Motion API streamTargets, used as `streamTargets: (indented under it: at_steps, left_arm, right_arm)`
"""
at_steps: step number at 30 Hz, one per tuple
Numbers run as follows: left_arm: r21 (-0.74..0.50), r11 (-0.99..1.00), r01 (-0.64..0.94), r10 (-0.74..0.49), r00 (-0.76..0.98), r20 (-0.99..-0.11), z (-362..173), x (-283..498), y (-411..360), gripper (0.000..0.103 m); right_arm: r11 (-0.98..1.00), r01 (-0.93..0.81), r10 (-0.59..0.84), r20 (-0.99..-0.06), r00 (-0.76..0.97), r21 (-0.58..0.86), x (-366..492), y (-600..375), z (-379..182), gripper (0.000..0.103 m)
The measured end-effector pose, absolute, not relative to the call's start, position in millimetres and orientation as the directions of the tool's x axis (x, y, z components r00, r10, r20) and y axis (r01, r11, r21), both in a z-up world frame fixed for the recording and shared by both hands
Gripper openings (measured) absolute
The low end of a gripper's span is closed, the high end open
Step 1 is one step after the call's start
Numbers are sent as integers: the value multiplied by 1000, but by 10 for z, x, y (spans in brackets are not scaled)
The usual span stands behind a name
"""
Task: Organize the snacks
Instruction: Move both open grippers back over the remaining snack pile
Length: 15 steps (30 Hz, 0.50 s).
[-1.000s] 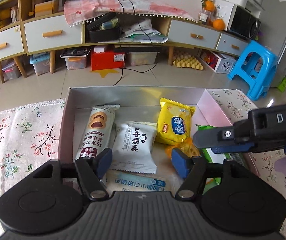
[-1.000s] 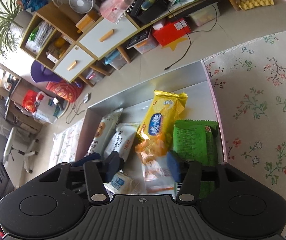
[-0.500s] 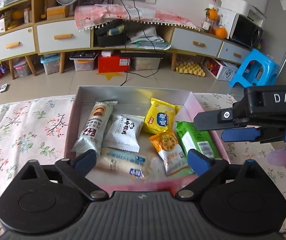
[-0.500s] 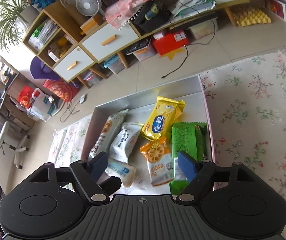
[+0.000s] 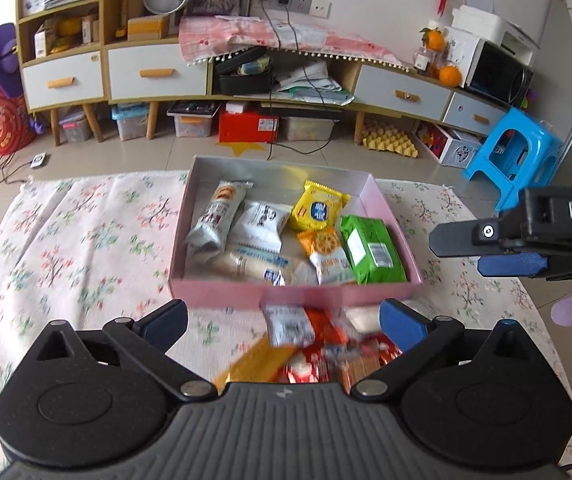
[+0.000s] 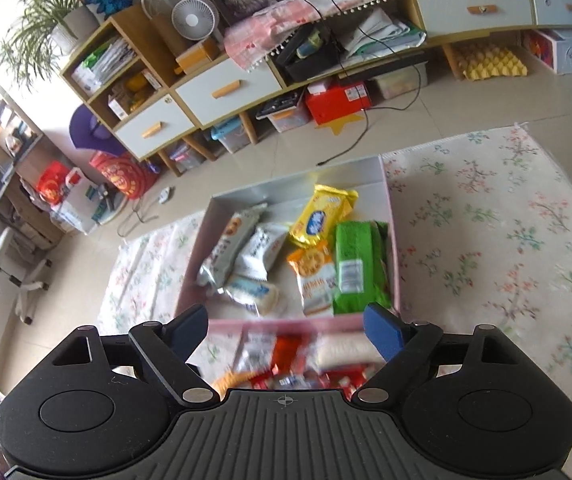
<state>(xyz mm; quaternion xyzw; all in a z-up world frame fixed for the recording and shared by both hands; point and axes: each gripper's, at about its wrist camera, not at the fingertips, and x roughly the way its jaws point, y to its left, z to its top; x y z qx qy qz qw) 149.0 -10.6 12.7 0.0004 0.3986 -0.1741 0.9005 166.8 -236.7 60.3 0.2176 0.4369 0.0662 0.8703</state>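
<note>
Both hand-held grippers empty with jaws spread wide, left hand-held gripper (image 5: 281, 320) and right hand-held gripper (image 6: 286, 326) above a blurred snack pile (image 5: 310, 344) on the floral cloth (image 5: 65, 248), just before the pink box (image 5: 286, 294) holding six packets, green packet (image 5: 370, 248) rightmost.

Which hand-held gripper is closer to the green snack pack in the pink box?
Right. The right hand-held gripper hovers just right of the green snack pack; the left hand-held gripper sits short of the pink box.
</note>
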Motion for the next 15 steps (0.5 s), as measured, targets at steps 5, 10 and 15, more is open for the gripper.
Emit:
streamTargets:
  at_steps: [5,10,15]
  left_arm:
    - [-147,937,317,-320,608,-726,104,1287,-56,103]
    - [-150,934,324,-325,598,-733,0,1102,6,103]
    - [-117,920,373,-335,597,-729,-56,923,36,103]
  right_arm:
    - [917,46,291,-742,604,397,1440,-2289,588,91]
    - [924,45,281,-754,594,380,1262,-2256,445,91]
    - [934,81,247,-793,557,348,1141,-2235,231,91]
